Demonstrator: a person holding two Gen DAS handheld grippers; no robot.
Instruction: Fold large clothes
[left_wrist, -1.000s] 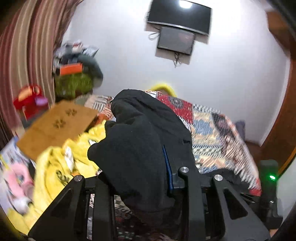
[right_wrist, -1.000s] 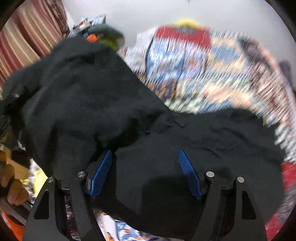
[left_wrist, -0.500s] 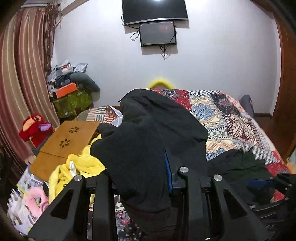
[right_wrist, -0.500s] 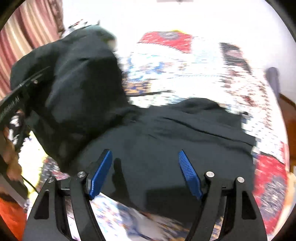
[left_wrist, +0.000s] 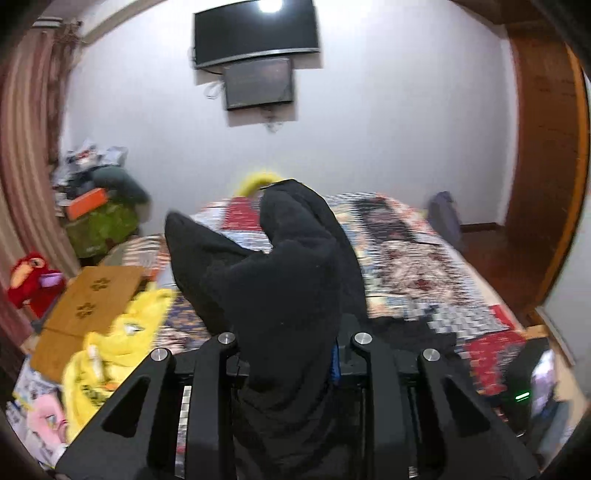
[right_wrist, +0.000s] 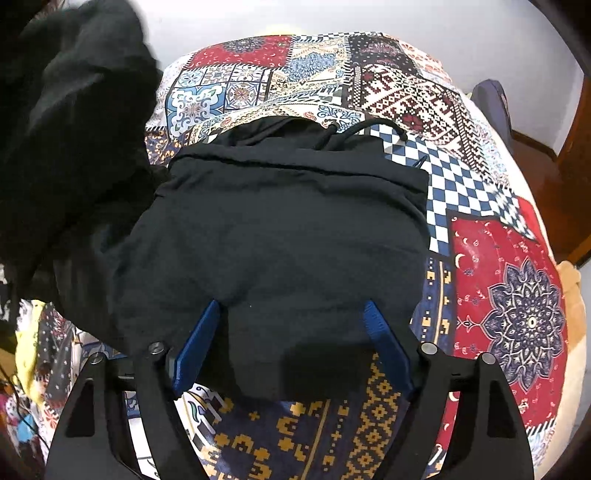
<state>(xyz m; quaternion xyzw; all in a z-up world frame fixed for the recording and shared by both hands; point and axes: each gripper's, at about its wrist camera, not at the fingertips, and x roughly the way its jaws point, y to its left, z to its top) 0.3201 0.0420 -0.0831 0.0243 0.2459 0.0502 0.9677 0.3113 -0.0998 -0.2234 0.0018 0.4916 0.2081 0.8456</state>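
Bed (right_wrist: 509, 266) under patchwork quilt carries black garment (right_wrist: 280, 229), main body lying flat, partly folded.

One part raised at left, bunched, clenched in left gripper (left_wrist: 291, 369); that fold not yet laid down, I judge.

Right gripper (right_wrist: 291, 332) over near hem, blue fingers (right_wrist: 201, 332) spread, gripping nothing.

Drawstring near far edge. Garment type unclear; left view blurred.

Black garment (left_wrist: 284, 295) hides the left gripper (left_wrist: 291, 354) fingertips (1 blue pad edge peeks out); bedspread (left_wrist: 417, 266) blurred.
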